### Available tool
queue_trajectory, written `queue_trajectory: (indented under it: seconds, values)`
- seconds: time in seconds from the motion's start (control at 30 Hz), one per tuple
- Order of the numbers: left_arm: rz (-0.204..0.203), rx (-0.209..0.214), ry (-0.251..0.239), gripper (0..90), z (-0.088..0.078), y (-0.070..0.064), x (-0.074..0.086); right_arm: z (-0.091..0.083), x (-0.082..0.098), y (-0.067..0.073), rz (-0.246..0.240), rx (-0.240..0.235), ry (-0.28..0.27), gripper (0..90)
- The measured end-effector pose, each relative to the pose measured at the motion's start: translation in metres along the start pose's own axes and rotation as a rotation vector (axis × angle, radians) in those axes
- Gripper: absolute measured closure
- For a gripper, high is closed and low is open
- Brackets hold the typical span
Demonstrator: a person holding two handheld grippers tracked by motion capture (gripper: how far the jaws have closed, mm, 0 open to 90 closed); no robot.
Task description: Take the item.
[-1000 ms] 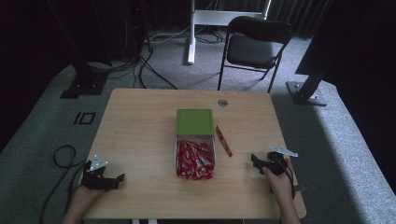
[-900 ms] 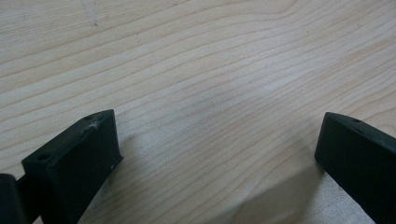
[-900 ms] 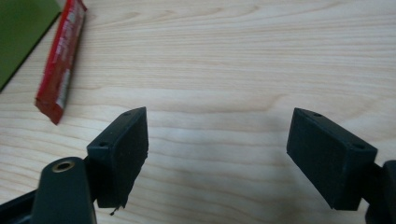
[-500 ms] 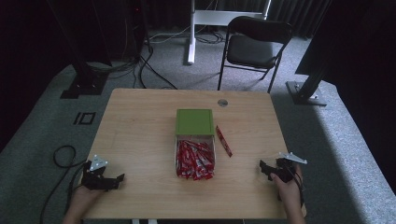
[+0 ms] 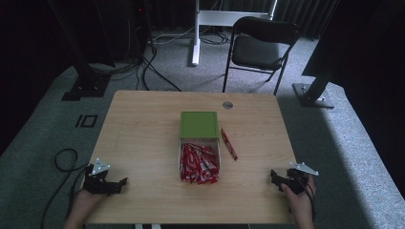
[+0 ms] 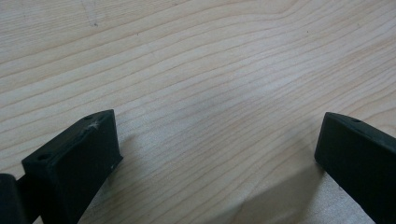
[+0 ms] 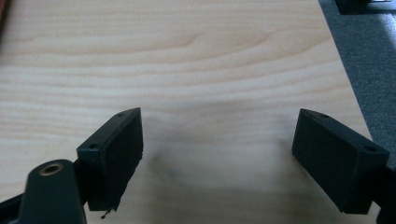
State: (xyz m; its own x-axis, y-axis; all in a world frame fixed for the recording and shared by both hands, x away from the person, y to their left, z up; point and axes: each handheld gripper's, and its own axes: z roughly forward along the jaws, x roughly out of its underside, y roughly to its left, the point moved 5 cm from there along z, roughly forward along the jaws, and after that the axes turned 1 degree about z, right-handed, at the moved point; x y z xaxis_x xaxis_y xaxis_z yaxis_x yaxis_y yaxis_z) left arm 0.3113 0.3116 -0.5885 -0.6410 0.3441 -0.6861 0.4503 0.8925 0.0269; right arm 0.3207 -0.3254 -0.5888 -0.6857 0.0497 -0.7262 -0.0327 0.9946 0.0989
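Both claws, left claw [image 5: 119, 183] and right claw [image 5: 276, 176], gaping near table [image 5: 143, 124] edge

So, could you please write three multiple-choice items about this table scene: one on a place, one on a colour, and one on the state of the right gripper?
1. Where does the single red packet lie?
A. On the table just right of the box
B. On the green lid
C. On the chair

2. What colour is the box lid?
A. Blue
B. Green
C. White

3. How do the jaws of the right gripper stand?
A. Shut on a packet
B. Open, with nothing between them
C. Shut on the lid

Answers:
1. A: in the high view it lies on the wood of the table beside the box of red packets.
2. B: the lid shows plain green behind the packets.
3. B: the right gripper view shows the jaws wide apart over bare wood; they have just been opening.
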Motion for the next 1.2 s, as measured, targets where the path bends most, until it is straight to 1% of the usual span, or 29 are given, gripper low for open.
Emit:
queue_trajectory:
  seconds: [0.07,0.13,0.2,0.23,0.33,1.2]
  values:
    - [0.000,0.000,0.000,0.7,0.000,0.000,0.000,-0.002,0.003,0.000,-0.006,0.025,0.001,16.2]
    - [0.000,0.000,0.000,0.7,0.000,0.000,0.000,-0.003,0.005,0.001,-0.003,0.038,0.004,16.2]
    - [0.000,0.000,0.000,0.7,0.000,0.000,0.000,-0.005,0.008,0.003,-0.022,0.060,0.010,16.1]
    - [0.000,0.000,0.000,0.7,0.000,0.000,0.000,-0.005,0.010,0.005,-0.028,0.068,0.005,13.6]
    - [0.000,0.000,0.000,0.7,0.000,0.000,0.000,-0.007,0.013,0.008,-0.018,0.079,0.005,13.5]
    - [0.000,0.000,0.000,0.7,0.000,0.000,0.000,-0.007,0.013,0.008,-0.020,0.076,0.003,12.7]
